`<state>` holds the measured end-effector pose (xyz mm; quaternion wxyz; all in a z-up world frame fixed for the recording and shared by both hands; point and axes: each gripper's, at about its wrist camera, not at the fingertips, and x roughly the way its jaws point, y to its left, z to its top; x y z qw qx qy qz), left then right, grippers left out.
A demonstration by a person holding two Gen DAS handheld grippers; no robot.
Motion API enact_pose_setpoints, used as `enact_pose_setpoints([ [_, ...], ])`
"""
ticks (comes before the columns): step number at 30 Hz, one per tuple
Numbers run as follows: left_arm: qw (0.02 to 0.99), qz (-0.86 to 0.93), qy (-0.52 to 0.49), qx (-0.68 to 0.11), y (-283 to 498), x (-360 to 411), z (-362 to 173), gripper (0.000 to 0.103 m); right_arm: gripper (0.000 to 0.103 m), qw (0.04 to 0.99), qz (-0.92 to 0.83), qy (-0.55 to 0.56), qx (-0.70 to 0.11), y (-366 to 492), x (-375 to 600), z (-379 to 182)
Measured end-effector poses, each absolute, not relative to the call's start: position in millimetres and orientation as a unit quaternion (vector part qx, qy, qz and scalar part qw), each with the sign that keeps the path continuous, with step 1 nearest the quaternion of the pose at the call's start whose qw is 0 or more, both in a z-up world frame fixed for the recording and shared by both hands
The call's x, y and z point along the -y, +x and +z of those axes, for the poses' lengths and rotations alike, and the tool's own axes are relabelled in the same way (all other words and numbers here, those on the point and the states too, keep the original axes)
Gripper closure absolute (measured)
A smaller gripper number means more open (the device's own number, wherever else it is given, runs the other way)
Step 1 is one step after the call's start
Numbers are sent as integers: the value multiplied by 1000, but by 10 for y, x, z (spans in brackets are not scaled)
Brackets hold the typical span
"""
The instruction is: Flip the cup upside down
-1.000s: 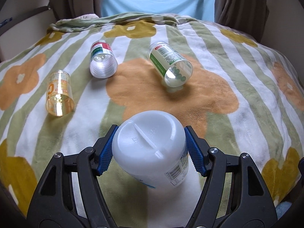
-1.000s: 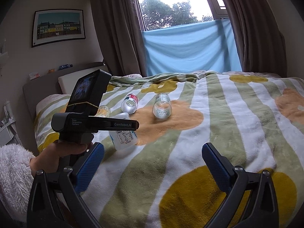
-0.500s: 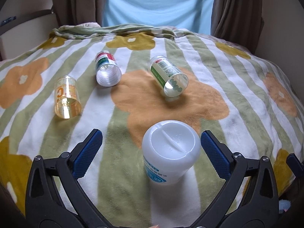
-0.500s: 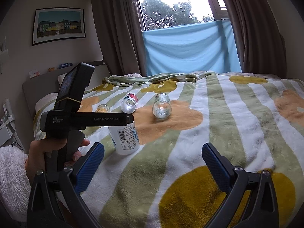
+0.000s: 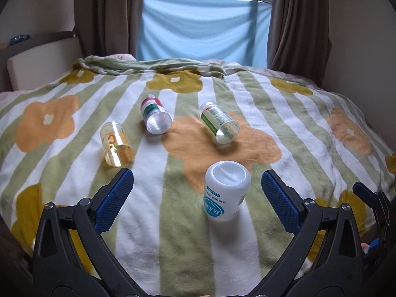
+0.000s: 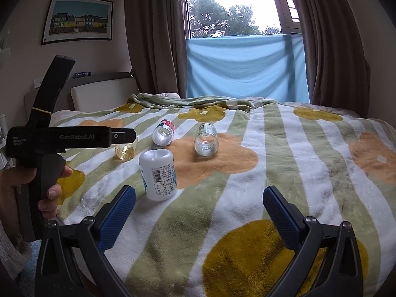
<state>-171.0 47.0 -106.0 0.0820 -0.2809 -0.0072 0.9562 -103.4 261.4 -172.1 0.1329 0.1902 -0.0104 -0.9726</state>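
Note:
A white plastic cup point(image 5: 226, 190) stands upside down on the flowered blanket point(image 5: 309, 143), base up, leaning slightly. My left gripper point(image 5: 198, 196) is open, pulled back from the cup, its blue pads on either side and apart from it. In the right wrist view the same white cup point(image 6: 158, 174) sits left of centre, with the left gripper's black body point(image 6: 59, 138) held by a hand point(image 6: 53, 190) at the left. My right gripper point(image 6: 199, 215) hangs open over the blanket point(image 6: 284, 168), nothing between its fingers.
Three clear cups lie on their sides beyond the white one: an orange-tinted cup point(image 5: 115, 144), a red-and-green labelled cup point(image 5: 156, 117), a green labelled cup point(image 5: 219, 126). A headboard point(image 5: 37, 61) stands left; curtains point(image 5: 297, 24) and a blue cloth point(image 5: 203, 27) at the back.
My left gripper opened, let go of the white cup and drew back and up. The cup stays upside down on the blanket. The right gripper has held still.

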Motion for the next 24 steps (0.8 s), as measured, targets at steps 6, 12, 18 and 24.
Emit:
enact_pose_setpoints([
  [6, 86, 971, -224, 16, -1199, -91, -514, 0, 0, 88, -983, 164, -3, -837, -2530, -1165],
  [12, 90, 979, -184, 6, -838, 222, -120, 0, 0, 42, -989, 142, -3, -582, -2367, -579],
  [18, 77, 986, -144, -11, -489, 423, 14, 0, 0, -10, -992, 127, -7, -328, -2124, -319],
  [24, 65, 989, -128, -13, -308, 529, -43, 0, 0, -35, -992, 120, -18, -166, -1954, -353],
])
